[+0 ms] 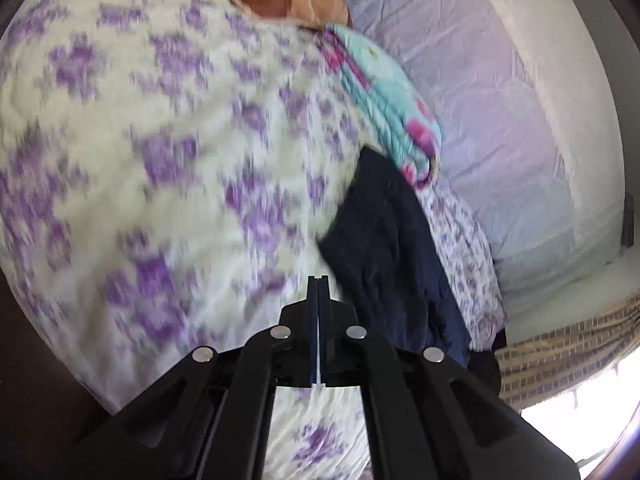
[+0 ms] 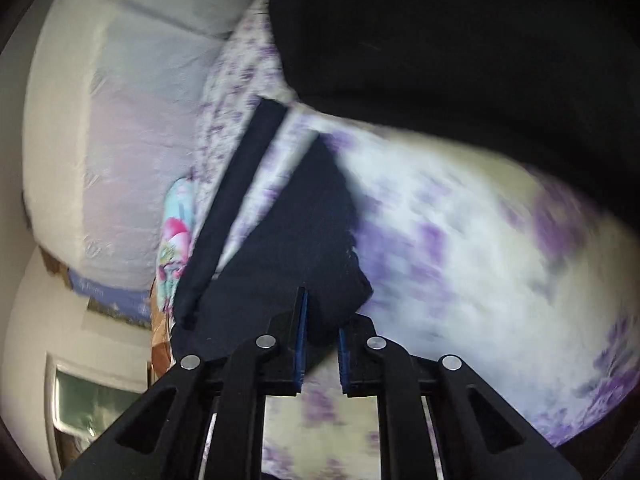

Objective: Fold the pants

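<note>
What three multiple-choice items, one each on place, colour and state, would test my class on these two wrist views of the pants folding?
1. Where do the dark pants lie?
A. on the floral bedspread
B. on a wooden floor
C. in a basket

2. What colour are the bedspread's flowers?
A. red
B. purple
C. orange

3. How does the left gripper stand?
A. wide open
B. out of view
C. fingers closed together, nothing visible between them

Answers:
1 A: floral cloth surrounds the pants.
2 B: the blotches are purple on white.
3 C: only a thin slit shows, whereas the right gripper has its jaws apart around dark cloth.
</note>
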The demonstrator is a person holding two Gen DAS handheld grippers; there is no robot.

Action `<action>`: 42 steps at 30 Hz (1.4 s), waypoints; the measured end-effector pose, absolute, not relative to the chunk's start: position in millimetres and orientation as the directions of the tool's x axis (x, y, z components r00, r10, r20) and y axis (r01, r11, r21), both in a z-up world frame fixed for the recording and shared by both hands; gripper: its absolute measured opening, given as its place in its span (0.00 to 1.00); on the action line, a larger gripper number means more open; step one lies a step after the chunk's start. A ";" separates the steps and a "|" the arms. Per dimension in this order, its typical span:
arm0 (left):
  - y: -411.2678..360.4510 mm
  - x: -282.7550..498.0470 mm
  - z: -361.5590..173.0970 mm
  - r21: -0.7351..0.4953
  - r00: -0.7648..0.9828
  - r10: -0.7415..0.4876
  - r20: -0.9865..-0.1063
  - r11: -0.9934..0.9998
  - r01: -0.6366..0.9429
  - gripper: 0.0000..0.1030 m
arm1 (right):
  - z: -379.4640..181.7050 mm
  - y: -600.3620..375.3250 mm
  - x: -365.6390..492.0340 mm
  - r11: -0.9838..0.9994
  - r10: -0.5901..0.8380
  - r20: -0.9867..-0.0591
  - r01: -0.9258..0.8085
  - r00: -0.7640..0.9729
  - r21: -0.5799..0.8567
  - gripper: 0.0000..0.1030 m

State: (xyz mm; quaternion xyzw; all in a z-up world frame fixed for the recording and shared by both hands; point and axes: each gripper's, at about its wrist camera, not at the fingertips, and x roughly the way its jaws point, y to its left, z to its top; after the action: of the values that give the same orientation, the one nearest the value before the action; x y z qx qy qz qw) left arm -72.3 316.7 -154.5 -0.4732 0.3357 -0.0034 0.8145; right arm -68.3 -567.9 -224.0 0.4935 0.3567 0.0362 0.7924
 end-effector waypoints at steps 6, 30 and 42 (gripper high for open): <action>261.5 -35.6 -153.7 -0.780 0.731 -0.440 -0.522 0.593 -0.201 0.01 | -203.4 -560.4 -63.1 0.569 0.391 -0.535 0.261 0.749 0.780 0.12; 281.6 0.0 -168.6 -0.766 0.737 -0.324 -0.593 0.510 -0.392 0.60 | -220.5 -561.0 -70.5 0.497 0.419 -0.513 0.283 0.750 0.820 0.12; 276.8 34.2 -194.9 -0.855 0.747 -0.441 -0.497 0.398 -0.333 0.10 | -217.2 -560.4 -71.0 0.505 0.403 -0.519 0.289 0.754 0.813 0.13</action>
State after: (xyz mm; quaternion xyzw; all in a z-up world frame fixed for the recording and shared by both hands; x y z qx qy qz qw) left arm 34.2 276.8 -194.9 -0.5474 0.3536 -0.0358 0.7577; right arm -71.0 -560.4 -217.2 0.4960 0.3490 0.0361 0.7943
